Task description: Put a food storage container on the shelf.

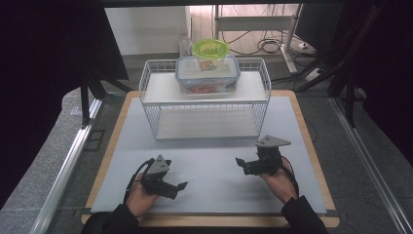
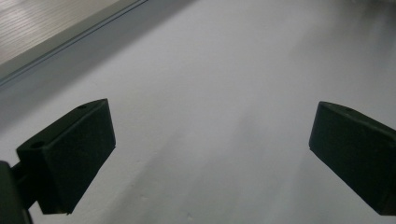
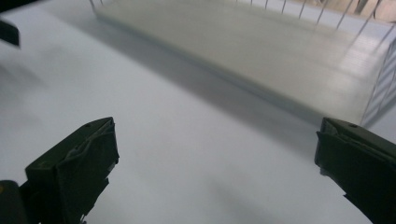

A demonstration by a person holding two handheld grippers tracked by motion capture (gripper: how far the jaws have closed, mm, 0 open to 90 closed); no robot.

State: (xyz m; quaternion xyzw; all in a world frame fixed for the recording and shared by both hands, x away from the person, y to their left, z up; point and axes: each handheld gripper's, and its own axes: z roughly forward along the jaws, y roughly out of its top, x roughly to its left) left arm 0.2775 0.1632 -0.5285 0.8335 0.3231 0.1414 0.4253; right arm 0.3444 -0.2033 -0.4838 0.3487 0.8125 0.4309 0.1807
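two hand-held grippers are held low over the grey mat [image 1: 209, 161] on the counter [image 1: 109, 146], one in each hand. the left hand-held gripper [image 1: 181, 186] is seen at the near left of the mat in the high view, its jaws pointed to the right; in the left gripper view [image 2: 210, 149] its jaws are spread wide with bare mat between them, and nothing is held. the right hand-held gripper [image 1: 241, 163] is seen at the near right, its jaws pointed left toward the other; in the right gripper view [image 3: 215, 168] its jaws are likewise wide apart and empty, with the lower shelf of the rack [image 3: 261, 51] seen ahead. the two are kept well apart from each other. a white wire rack [image 1: 146, 90] is stood at the far side of the mat. on its upper shelf a clear box [image 1: 207, 78] with a blue-rimmed lid is set, with orange-red contents seen through its wall, and a smaller tub [image 1: 210, 53] with a green lid is stacked on top of it. both containers are well apart from the grippers.
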